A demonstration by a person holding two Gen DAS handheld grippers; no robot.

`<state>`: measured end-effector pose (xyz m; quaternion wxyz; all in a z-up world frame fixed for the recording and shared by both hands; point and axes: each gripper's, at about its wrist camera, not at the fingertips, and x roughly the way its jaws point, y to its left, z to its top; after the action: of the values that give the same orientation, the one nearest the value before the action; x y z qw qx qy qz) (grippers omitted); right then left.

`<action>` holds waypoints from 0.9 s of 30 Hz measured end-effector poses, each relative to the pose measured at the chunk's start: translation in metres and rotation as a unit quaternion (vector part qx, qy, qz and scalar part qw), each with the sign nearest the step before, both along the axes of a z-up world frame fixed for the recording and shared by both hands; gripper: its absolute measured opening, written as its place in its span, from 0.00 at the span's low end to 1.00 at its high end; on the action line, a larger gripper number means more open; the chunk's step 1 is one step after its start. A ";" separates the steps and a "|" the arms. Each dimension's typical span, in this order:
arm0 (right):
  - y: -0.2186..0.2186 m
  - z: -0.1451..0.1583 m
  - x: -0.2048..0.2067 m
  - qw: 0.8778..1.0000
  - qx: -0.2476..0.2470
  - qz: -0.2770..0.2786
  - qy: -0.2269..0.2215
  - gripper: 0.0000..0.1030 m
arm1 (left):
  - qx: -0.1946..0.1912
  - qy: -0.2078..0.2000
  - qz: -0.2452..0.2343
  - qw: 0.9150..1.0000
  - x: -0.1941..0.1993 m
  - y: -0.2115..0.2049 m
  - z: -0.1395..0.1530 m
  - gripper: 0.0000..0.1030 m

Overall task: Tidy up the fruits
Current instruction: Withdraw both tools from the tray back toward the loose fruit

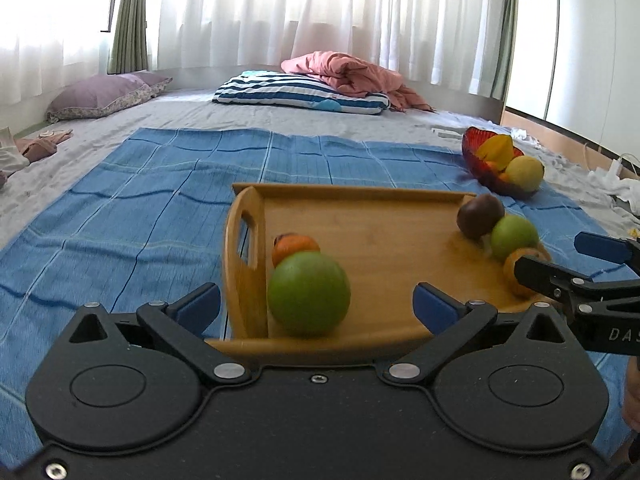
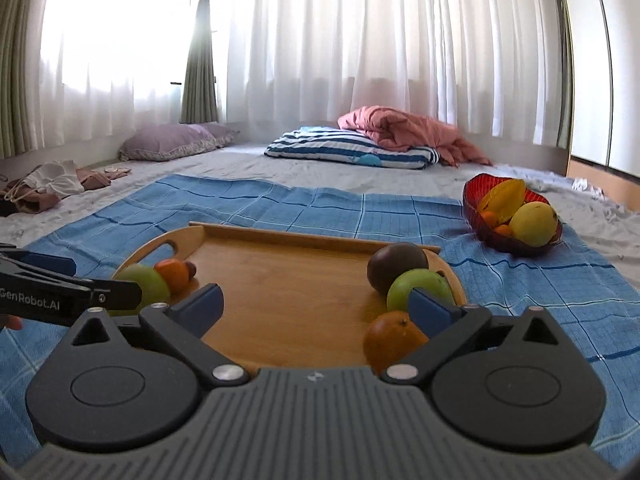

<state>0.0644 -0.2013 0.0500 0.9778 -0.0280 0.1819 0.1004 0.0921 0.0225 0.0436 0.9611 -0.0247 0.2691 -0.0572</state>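
- The wooden tray lies on a blue checked cloth spread over a bed; fruit sits at both of its ends.
- At the handle end, a large green apple touches a small orange fruit just behind it.
- At the other end a dark brown round fruit, a second green apple and an orange huddle together, each touching the next.
- A red glass bowl stands on the cloth beyond that end, apart from the tray, holding a yellow mango-like fruit, a starfruit and small orange pieces.
- The left gripper is spread wide with the large green apple between its blue pads, neither pad touching it.
- The right gripper is equally wide and grips nothing; its right pad stands in front of the second green apple and partly hides it, with the orange just below.
- In the left view the right gripper's finger covers part of the orange; in the right view the left gripper's finger crosses the large green apple.
- Farther back lie a striped pillow, a pink blanket and a purple pillow, before white curtains.
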 end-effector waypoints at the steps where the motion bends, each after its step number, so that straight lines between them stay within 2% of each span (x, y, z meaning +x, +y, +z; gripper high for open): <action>1: 0.001 -0.002 -0.003 1.000 -0.002 0.000 -0.002 1.00 | 0.000 0.000 0.000 1.000 -0.003 0.001 -0.002 1.00; 7: 0.007 -0.021 -0.019 1.000 -0.016 -0.001 0.002 1.00 | 0.018 -0.002 -0.003 1.000 -0.020 0.002 -0.017 1.00; 11: 0.007 -0.031 -0.029 1.000 0.003 -0.001 0.011 1.00 | 0.035 -0.007 -0.003 0.999 -0.030 0.001 -0.024 1.00; 15: 0.007 -0.039 -0.038 1.000 0.020 -0.003 0.005 1.00 | 0.034 0.000 -0.002 0.999 -0.034 0.000 -0.032 1.00; 19: 0.012 -0.047 -0.048 1.000 0.002 -0.008 -0.015 1.00 | 0.034 0.002 0.001 0.999 -0.037 0.000 -0.038 1.00; 27: 0.021 -0.061 -0.053 1.000 -0.014 -0.003 0.004 1.00 | 0.037 0.009 0.004 0.999 -0.043 -0.002 -0.050 1.00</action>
<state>0.0111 -0.1803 -0.0106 0.9769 -0.0412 0.1869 0.0951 0.0489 0.0206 -0.0067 0.9592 0.0091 0.2792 -0.0430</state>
